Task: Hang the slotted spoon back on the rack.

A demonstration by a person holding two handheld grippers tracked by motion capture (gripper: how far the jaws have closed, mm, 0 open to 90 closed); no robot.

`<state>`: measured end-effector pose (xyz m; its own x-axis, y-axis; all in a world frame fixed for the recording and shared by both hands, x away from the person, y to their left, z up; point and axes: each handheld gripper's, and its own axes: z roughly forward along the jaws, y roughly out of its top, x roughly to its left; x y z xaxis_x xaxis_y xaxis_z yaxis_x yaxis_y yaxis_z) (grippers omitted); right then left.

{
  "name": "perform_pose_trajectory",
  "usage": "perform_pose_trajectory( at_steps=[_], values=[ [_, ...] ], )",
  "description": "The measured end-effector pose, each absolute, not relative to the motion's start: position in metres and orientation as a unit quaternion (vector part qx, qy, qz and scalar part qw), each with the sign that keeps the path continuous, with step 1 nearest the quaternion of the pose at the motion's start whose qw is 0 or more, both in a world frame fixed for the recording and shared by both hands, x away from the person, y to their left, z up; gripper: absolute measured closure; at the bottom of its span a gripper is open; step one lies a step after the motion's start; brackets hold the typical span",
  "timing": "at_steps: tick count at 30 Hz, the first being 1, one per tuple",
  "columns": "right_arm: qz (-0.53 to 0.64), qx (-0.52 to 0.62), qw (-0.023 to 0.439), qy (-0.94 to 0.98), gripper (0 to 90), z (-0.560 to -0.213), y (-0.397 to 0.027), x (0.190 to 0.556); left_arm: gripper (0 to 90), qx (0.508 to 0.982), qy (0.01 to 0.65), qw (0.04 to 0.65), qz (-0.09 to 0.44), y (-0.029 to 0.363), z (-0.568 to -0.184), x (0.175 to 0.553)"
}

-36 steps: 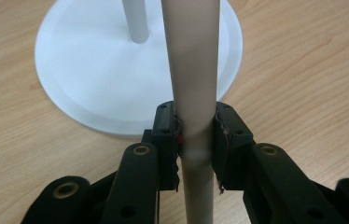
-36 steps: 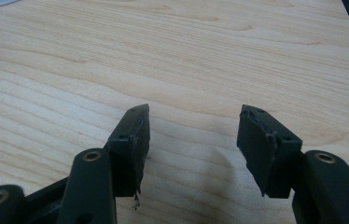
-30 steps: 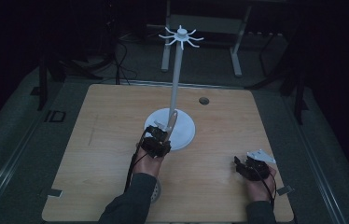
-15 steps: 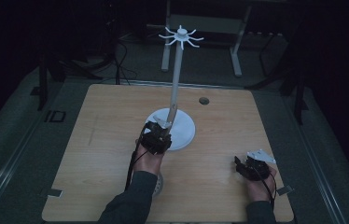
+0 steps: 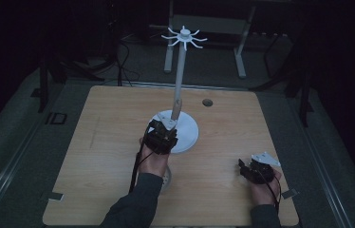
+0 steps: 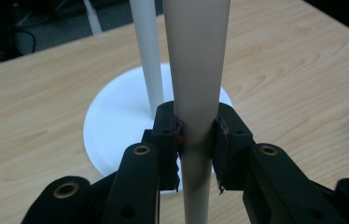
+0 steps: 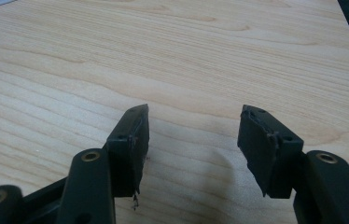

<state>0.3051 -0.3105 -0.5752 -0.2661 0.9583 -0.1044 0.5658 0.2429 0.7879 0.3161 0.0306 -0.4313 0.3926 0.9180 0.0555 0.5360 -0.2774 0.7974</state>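
Left gripper (image 6: 196, 140): jaws clamped from both sides on a pale, tapered rod; seen from the high view (image 5: 162, 137) at the near edge of the stand's round base, held in the person's left hand (image 5: 154, 159).
Rod position (image 6: 196, 70): between the left gripper's pads, touching both; it passes through the grip and runs on below it as a thinner section, and widens above it.
Rod axis: long axis near upright in the left gripper view, rising from the jaws toward the top of that view; in the high view (image 5: 177, 108) its pale tip leans up and slightly right, close alongside the stand's pole.
Rod and pole: just beside each other in the left gripper view; whether they touch cannot be told.
Right gripper (image 7: 193, 140): jaws standing apart with nothing between them, bare wood beneath; in the high view (image 5: 256, 170) it sits near the table's front right corner, well apart from the stand, held in the person's right hand (image 5: 266, 187).
Stand base (image 5: 187, 137): white round disc lying flat on the table, at its middle.
Stand pole (image 5: 180, 76): thin, white, upright, rising from the disc.
Stand head (image 5: 184, 37): white hub with short arms spreading outward at the pole's top.
Table (image 5: 109, 142): light wood top, with a small dark hole (image 5: 207, 102) beyond the stand.
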Motion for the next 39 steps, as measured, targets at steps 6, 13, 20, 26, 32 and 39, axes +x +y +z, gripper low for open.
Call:
perform_pose_trajectory(
  at_steps=[6,13,20,26,32,39],
  values=[
    [0.323,0.525,0.304,0.727,42.7,-0.575,-0.311,0.305,73.2,0.737,0.482,0.380,0.285,0.030,-0.423,0.313],
    [0.323,0.525,0.304,0.727,42.6,-0.575,-0.311,0.305,73.2,0.722,0.476,0.399,0.305,0.031,-0.416,0.310],
    [0.323,0.524,0.304,0.727,42.6,-0.575,-0.311,0.305,73.2,0.714,0.469,0.412,0.316,0.031,-0.412,0.310],
    [0.324,0.525,0.305,0.726,42.6,-0.575,-0.311,0.305,73.3,0.711,0.469,0.414,0.322,0.030,-0.410,0.313],
    [0.324,0.524,0.305,0.726,42.6,-0.575,-0.311,0.305,73.3,0.707,0.469,0.417,0.327,0.030,-0.405,0.315],
    [0.324,0.524,0.305,0.726,42.5,-0.575,-0.311,0.305,73.3,0.704,0.466,0.420,0.334,0.028,-0.400,0.316]
  ],
)
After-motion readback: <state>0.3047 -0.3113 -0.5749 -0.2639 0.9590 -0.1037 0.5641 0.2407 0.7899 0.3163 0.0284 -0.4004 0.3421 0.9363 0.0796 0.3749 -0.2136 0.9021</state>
